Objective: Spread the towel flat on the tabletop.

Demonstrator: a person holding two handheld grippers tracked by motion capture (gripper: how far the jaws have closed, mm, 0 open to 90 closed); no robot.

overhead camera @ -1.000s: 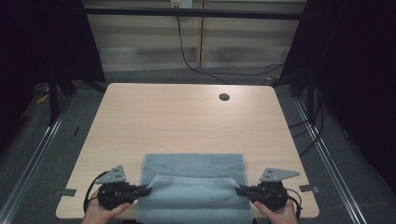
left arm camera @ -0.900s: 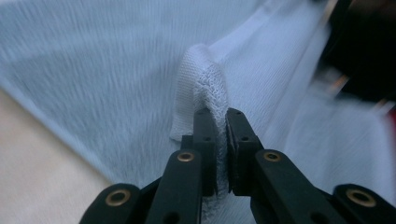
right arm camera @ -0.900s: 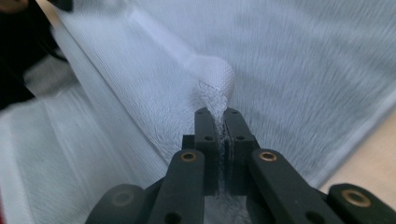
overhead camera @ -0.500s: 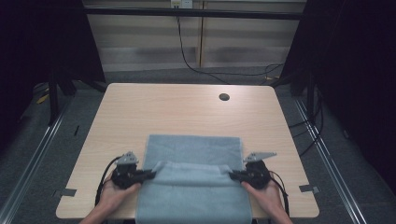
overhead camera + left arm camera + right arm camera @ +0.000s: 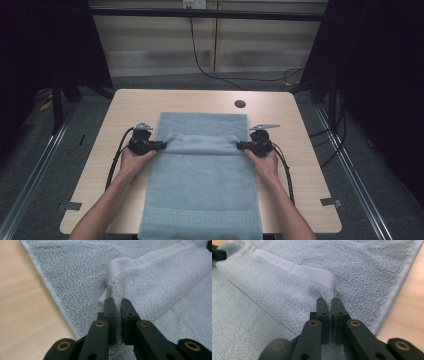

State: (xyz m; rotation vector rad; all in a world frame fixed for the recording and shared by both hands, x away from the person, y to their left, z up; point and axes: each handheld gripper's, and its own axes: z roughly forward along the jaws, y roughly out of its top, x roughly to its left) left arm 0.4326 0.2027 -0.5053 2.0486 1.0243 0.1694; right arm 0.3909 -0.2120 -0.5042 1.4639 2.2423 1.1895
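Pale blue-grey terry towel (image 5: pixel 200 185) lay lengthwise on the light wooden table (image 5: pixel 300 165), its near end overhanging the front edge. The left gripper (image 5: pixel 116 300) and right gripper (image 5: pixel 328 299) each stood clenched on a corner of a doubled-over fold, level with one another. To fold well, both corners should travel at equal pace, kept taut, and land square on the towel's far hem before release.

The counter (image 5: pixel 305 165) is light wood with rounded corners, and a dark round hole (image 5: pixel 240 104) sits near its far edge. Beyond it a black cable (image 5: pixel 200 60) hangs down a pale wall to the grey floor (image 5: pixel 30 165), and tape marks (image 5: pixel 73 205) lie beside the counter.
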